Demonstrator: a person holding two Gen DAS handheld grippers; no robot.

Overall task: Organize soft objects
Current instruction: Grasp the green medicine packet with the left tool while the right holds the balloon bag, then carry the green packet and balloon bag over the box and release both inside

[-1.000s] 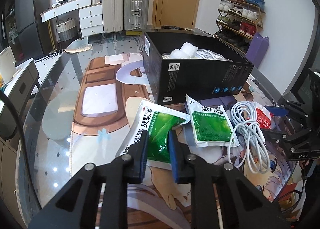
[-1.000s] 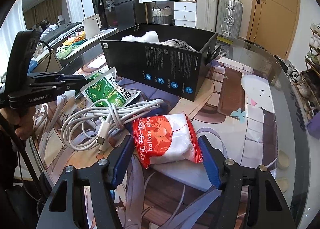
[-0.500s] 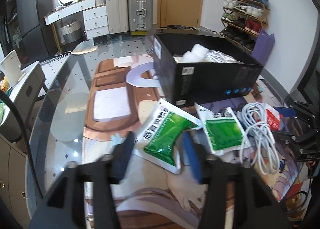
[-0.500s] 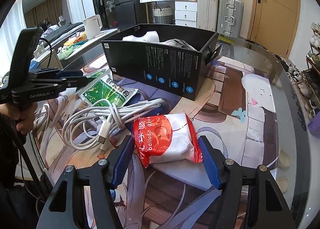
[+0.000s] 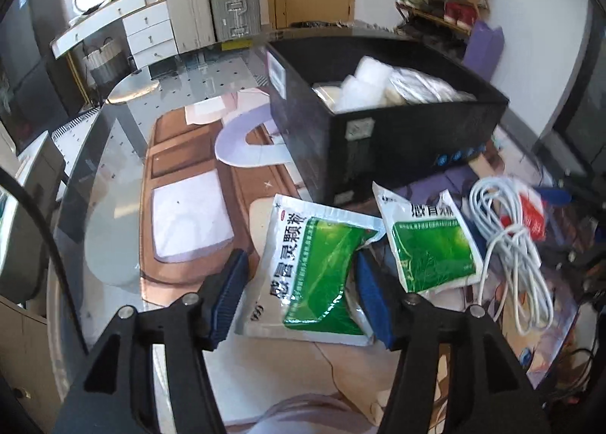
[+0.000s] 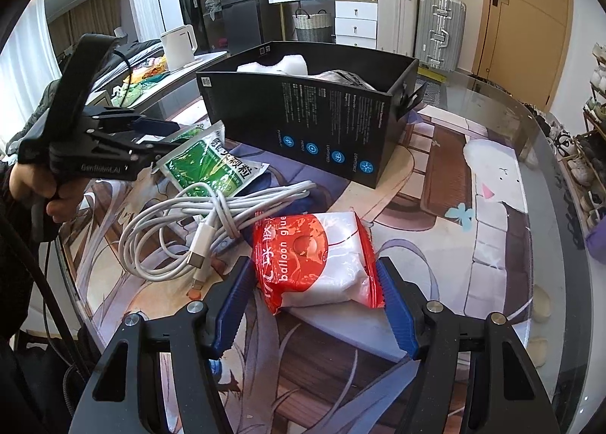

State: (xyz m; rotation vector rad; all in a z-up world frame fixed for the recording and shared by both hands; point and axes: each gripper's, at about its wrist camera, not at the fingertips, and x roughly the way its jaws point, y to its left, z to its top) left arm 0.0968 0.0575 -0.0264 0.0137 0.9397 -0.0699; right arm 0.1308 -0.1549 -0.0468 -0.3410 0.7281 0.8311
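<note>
Left gripper (image 5: 299, 293) is seen spread wide, with nothing clamped; a green packet (image 5: 314, 274) lies flat on the surface (image 5: 113, 206) between its two fingers, its long axis running roughly straight ahead, so the fingers flank its long edges. Whether either pad touches the foil cannot be told. A second green packet (image 5: 431, 240) lies just to the right of that gripper, and a black box (image 5: 378, 146), already holding soft white things, stands ahead and slightly right of it.

Right gripper (image 6: 314, 301) is likewise held wide open and grips nothing; a red-and-white packet (image 6: 318, 259) sits between its fingers, its long axis lying across the opening, with the short ends toward the pads. A coiled white cable (image 6: 204, 221) lies just to the left of it, and the box stands farther ahead.

Each packet is judged nearest to the gripper straddling it, so closing in place would probably be enough, followed by a carry forward to the box.
</note>
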